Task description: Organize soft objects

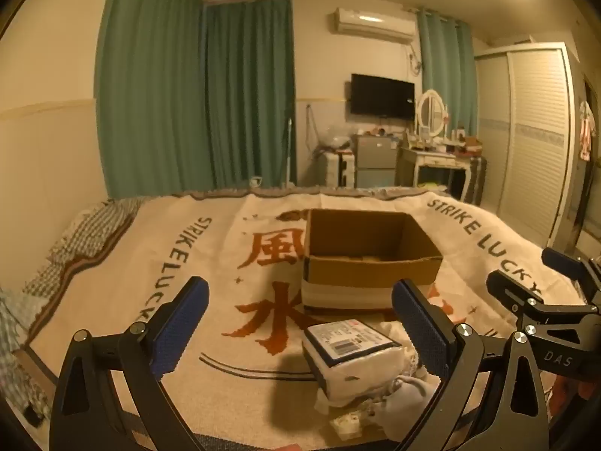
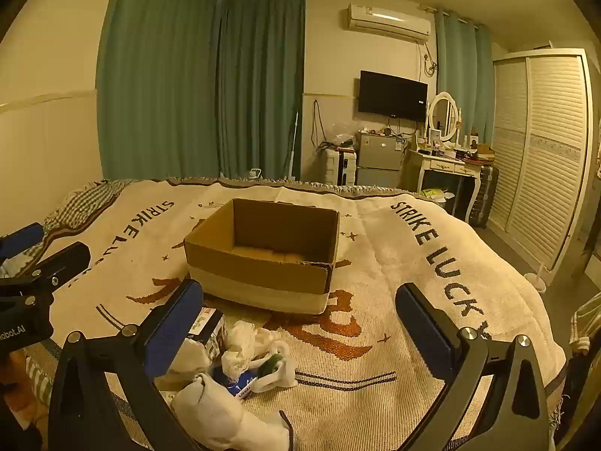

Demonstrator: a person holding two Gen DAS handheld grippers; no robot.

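Tongs (image 1: pixel 300 323) parted, box (image 2: pixel 263 251) beyond, blanket (image 2: pixel 394 263) bare rightward

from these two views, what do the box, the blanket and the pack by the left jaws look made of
Box: corrugated cardboard, matte brown, with raw cut edges; a pale band, maybe tape, wraps its base.
Blanket: woven cloth, likely cotton; the weave is coarse, with woven-in lettering and a fringed far edge.
Pack: soft white goods in what seems clear plastic film, slightly glossy, with a printed label on top.

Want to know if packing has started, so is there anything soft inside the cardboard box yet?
No: in the right wrist view the cardboard box shows only its bare bottom, and the soft items lie on the blanket before it.
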